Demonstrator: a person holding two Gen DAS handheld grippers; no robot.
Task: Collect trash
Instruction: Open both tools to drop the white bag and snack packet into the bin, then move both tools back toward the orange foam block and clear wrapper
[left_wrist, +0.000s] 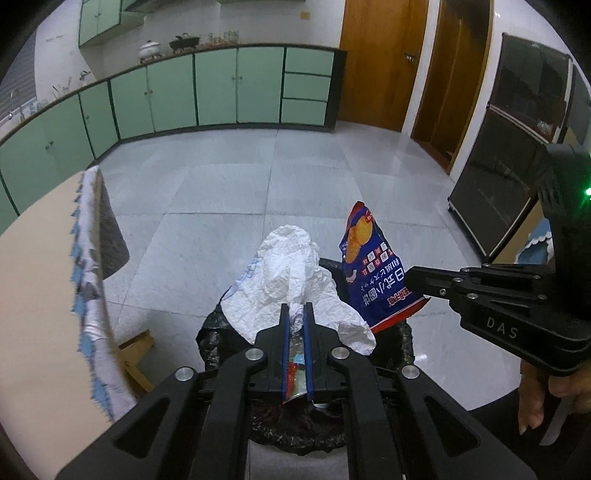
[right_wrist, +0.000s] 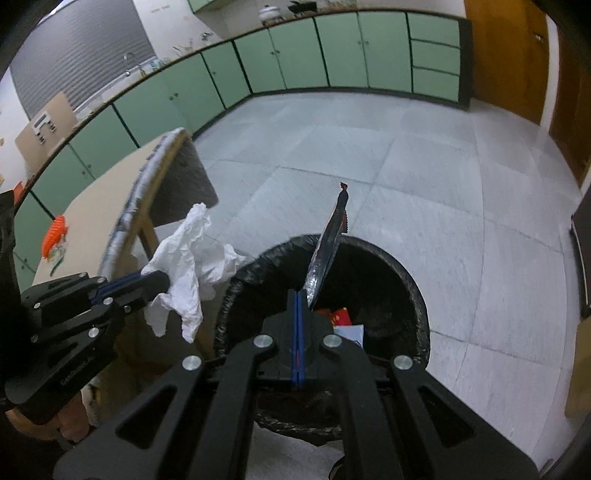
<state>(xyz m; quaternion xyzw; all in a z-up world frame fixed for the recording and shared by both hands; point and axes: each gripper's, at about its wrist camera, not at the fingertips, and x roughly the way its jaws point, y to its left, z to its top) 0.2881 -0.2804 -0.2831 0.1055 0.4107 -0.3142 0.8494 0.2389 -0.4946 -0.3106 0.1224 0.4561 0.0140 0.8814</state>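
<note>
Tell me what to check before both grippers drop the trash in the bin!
1. Left gripper shut on crumpled white paper towel: ok.
2. Right gripper shut on blue snack bag: ok.
3. Snack bag above black-lined round trash bin: ok.
4. Paper towel fully over the bin: cannot tell; in the right view it hangs beside the rim.
5. Room left in the bin: ok.
</note>
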